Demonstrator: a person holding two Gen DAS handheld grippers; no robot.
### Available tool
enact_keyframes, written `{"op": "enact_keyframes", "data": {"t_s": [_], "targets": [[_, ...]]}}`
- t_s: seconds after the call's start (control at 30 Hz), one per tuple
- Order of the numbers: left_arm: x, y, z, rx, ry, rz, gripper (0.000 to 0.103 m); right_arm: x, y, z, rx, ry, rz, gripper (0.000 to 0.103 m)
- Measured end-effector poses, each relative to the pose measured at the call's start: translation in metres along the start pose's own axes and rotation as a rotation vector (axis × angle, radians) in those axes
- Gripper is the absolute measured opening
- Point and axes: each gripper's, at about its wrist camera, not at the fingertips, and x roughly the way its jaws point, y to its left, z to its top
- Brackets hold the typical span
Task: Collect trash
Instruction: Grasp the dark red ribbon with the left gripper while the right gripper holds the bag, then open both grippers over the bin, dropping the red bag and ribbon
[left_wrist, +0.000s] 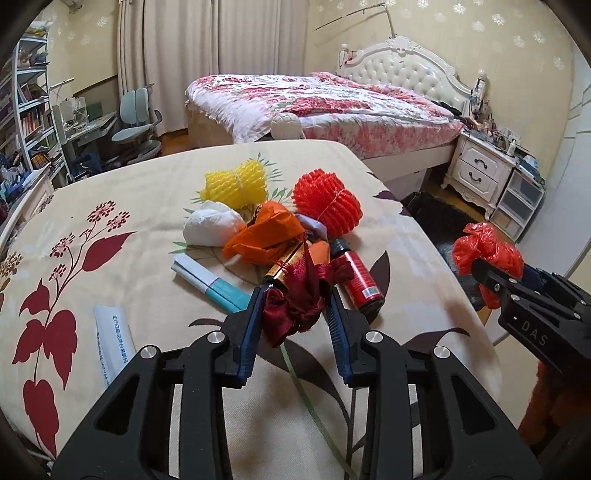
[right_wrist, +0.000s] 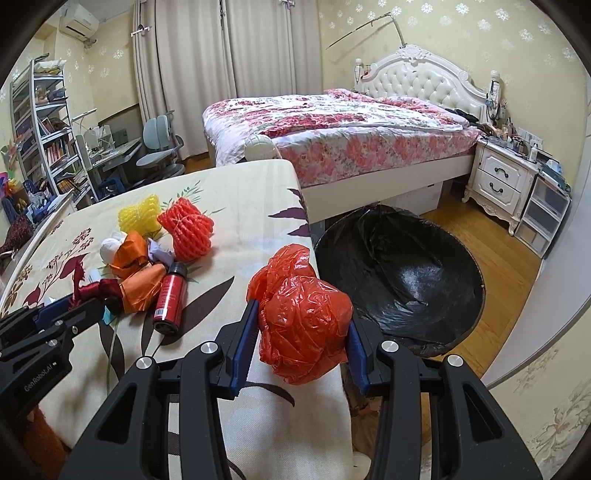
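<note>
Two grippers, left gripper (left_wrist: 295, 306) clamping half-hidden dark-red ribbon (left_wrist: 295, 310)

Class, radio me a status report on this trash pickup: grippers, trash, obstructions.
Left gripper shut on dark red ribbon flower. Right gripper shut on red plastic bag, beside the black-lined bin. More trash on table. Nothing blocking the bin.

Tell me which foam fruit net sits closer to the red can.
The red foam net, right of the yellow one. It lies just beyond the red can; the yellow net sits farther back and left.
</note>
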Motion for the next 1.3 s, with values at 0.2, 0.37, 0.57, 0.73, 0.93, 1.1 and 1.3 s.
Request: {"op": "enact_keyframes", "data": {"t_s": [0.2, 0.37, 0.57, 0.73, 0.93, 1.1, 1.3], "targets": [[0.004, -0.017, 0.022, 0.009, -0.035, -0.023, 0.033, -0.004, -0.013, 0.012, 0.019, -0.04, -0.027, 0.043], [0.021, -0.046, 0.039, 0.042, -0.045, -0.048, 0.033, 0.001, -0.032, 0.024, 0.045, -0.068, -0.077, 0.043], [0.05, -0.085, 0.055, 0.08, -0.044, -0.08, 0.033, 0.018, -0.058, 0.035, 0.085, -0.072, -0.143, 0.043], [0.075, -0.115, 0.066, 0.12, -0.044, -0.087, 0.033, 0.036, -0.082, 0.04, 0.131, -0.054, -0.171, 0.043], [0.111, -0.138, 0.074, 0.147, -0.007, -0.08, 0.033, 0.058, -0.101, 0.041, 0.162, -0.024, -0.202, 0.043], [0.131, -0.153, 0.079, 0.168, 0.019, -0.076, 0.033, 0.074, -0.114, 0.041, 0.19, -0.003, -0.22, 0.043], [0.14, -0.164, 0.082, 0.181, 0.026, -0.069, 0.041, 0.083, -0.124, 0.04, 0.205, 0.016, -0.236, 0.045]]}}
